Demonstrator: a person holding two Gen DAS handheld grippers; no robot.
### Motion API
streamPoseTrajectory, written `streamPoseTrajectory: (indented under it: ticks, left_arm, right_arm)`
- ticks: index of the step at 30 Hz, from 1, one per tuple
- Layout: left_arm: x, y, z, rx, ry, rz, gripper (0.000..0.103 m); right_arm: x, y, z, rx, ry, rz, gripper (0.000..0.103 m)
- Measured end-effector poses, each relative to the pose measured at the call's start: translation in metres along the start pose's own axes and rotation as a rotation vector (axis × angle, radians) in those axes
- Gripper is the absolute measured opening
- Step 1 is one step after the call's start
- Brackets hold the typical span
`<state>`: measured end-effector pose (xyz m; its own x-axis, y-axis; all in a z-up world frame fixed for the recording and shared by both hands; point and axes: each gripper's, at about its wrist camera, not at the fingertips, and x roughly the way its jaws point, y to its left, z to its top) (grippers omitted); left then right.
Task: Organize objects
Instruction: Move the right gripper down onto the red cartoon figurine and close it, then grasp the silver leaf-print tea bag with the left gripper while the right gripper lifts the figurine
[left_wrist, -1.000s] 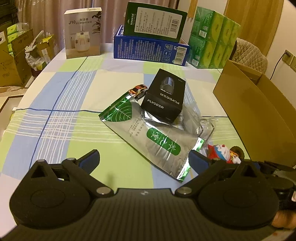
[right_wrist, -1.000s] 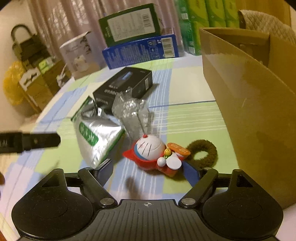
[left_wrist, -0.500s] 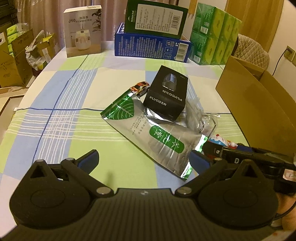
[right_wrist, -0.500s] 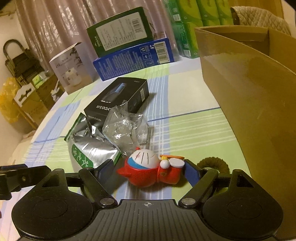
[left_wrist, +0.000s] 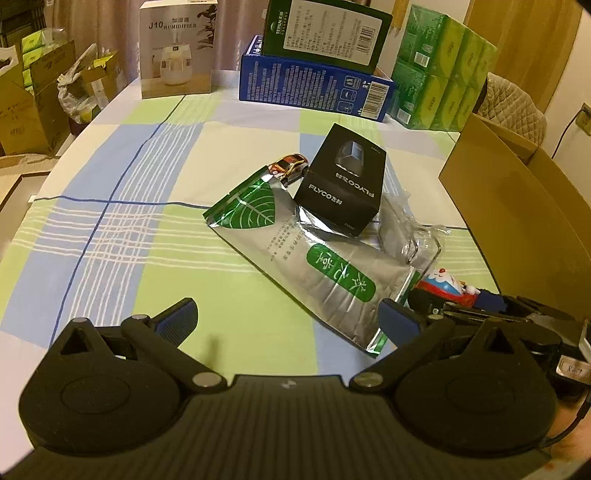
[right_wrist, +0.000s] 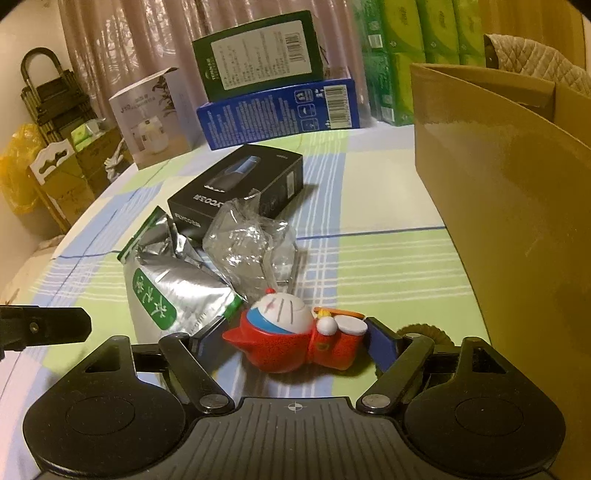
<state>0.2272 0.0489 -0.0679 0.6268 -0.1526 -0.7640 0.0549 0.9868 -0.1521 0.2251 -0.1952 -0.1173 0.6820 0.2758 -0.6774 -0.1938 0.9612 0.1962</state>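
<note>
Left wrist view: left tongs (left_wrist: 286, 321) spread wide, nothing between the fingers, hovering over bare checked cloth on the desk (left_wrist: 110, 236). Silver foil pouch (left_wrist: 306, 254) lies just ahead and to the right, long axis running diagonally from far left to near right; its near corner sits close to the right fingertip, not touching as far as can be told. Black box (left_wrist: 341, 186) rests on the pouch's far end, small toy car (left_wrist: 290, 168) just beyond at its left. Figurine (left_wrist: 441, 286) shows at the near right, with the right tongs (left_wrist: 491, 306) reaching in around it. Cardboard box (left_wrist: 517, 206) stands at the right edge.

Right wrist view: right tongs (right_wrist: 291, 341) open, fingers bracketing the red-and-blue figurine (right_wrist: 295, 339), which lies on its side, long axis across the gap from one pad to the other. Both pads look very near or just touching its ends; firm pinch cannot be told, so read as not yet clenched. Brown hair tie (right_wrist: 428, 330) lies just behind the right finger. Crumpled clear plastic (right_wrist: 255, 251) sits just beyond the figurine, touching the pouch. Open carton rises immediately right.

Judgement: right hand is nearer, figurine already centred; closing, then lifting rightward over the carton wall, seems next.
</note>
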Motion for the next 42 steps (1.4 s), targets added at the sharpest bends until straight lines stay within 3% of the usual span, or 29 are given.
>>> streamPoseTrajectory:
  ticks: [11,19,26,30,34,36,42]
  left_arm:
    - [0.004,0.002,0.0,-0.038,0.016,-0.028,0.102]
    - [0.002,0.005,0.002,-0.056,0.003,-0.009,0.102]
    - [0.002,0.007,0.002,-0.064,0.003,-0.005,0.102]
    - [-0.001,0.011,0.003,-0.07,-0.007,0.004,0.102]
    - [-0.005,0.018,0.005,-0.09,-0.019,0.02,0.102]
    - [-0.006,0.022,0.007,-0.102,-0.021,0.029,0.102]
    - [0.011,0.023,0.017,-0.139,-0.001,0.006,0.102]
  right_arm:
    - [-0.016,0.005,-0.007,-0.064,0.005,-0.016,0.071]
    - [-0.01,0.012,-0.008,-0.084,0.017,0.04,0.071]
    - [-0.007,0.009,0.0,-0.065,-0.006,0.011,0.071]
    - [-0.003,0.018,0.002,-0.08,-0.013,0.064,0.071]
    - [-0.002,0.038,-0.003,-0.15,-0.002,0.201,0.071]
    - [-0.004,0.045,-0.006,-0.182,0.002,0.224,0.071]
    - [-0.009,0.027,-0.004,-0.149,0.014,0.103,0.071]
